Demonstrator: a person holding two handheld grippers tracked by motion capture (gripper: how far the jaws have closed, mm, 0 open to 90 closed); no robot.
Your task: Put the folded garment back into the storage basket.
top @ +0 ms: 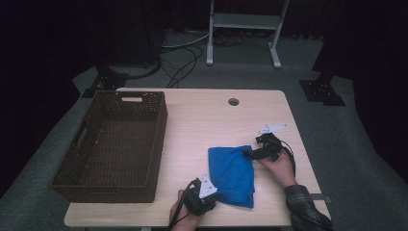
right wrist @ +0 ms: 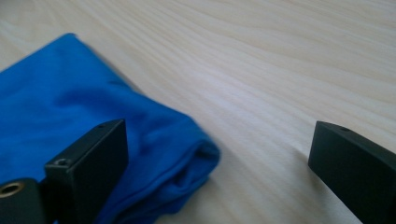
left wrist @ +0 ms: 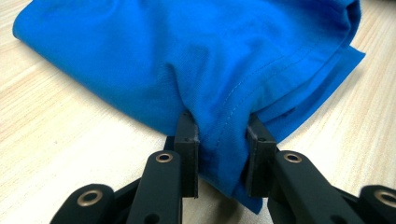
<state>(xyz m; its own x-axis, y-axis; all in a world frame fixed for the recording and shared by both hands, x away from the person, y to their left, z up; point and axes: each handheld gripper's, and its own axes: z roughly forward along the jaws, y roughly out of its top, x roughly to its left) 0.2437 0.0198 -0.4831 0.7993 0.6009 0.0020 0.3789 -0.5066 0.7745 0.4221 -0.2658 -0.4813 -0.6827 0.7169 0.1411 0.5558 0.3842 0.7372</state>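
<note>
Our left gripper (left wrist: 219, 140) pinches a fold of the blue cloth (top: 232, 174) at its near edge; in the left gripper view the fabric bunches up between the two black jaws, so we read this as a grip taking hold. Our right gripper (right wrist: 219, 154) stands wide at the cloth's far right corner, one jaw over the fabric and the other over bare table (top: 202, 120), with nothing pressed between them. The cloth lies folded on the near right part of the table, well apart from the brown wicker basket (top: 159, 144) at the left. We judge that we are at the grasping step. Next we need the right jaws to close on their corner, then both hands to lift together so the cloth does not unfold or drag.
</note>
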